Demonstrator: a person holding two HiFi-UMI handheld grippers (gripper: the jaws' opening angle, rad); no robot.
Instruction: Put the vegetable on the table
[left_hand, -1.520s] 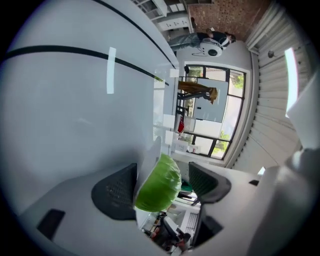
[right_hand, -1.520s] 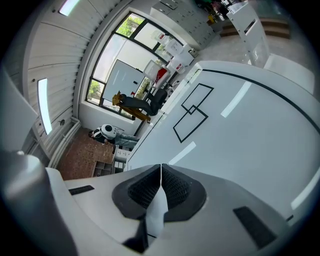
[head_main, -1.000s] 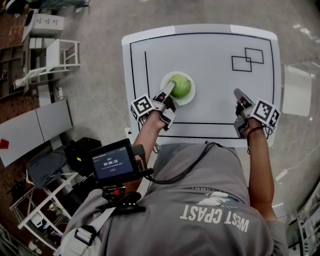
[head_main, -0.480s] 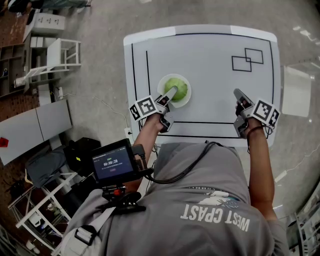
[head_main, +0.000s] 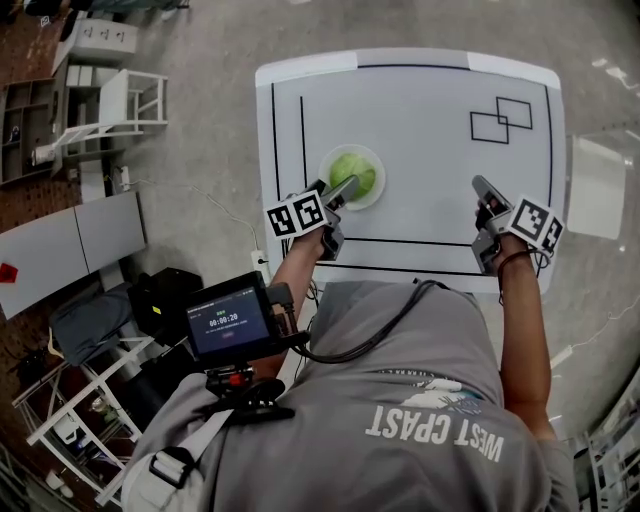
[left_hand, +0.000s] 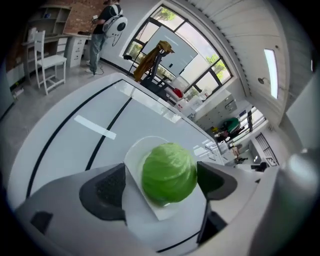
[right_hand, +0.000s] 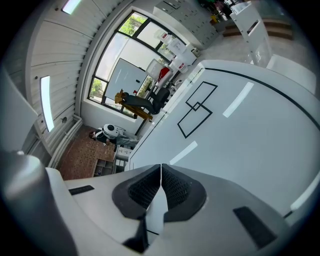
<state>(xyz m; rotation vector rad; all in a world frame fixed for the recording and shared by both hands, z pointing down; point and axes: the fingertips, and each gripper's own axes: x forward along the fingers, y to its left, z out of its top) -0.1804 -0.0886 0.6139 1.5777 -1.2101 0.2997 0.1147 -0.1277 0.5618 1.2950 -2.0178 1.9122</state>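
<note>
**Left gripper (left_hand: 162, 184) opening around the cabbage**

Its jaws are spreading either side of the green cabbage (head_main: 352, 171), which sits on a white plate (head_main: 378, 190) at the table's (head_main: 430, 180) near left. Only the left gripper view shows one pad clear of it. The right gripper (right_hand: 160, 187) is clenched and empty at the near right.

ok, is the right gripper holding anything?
No, the right gripper has its jaws closed flat against each other with nothing between them, over the white table.
</note>
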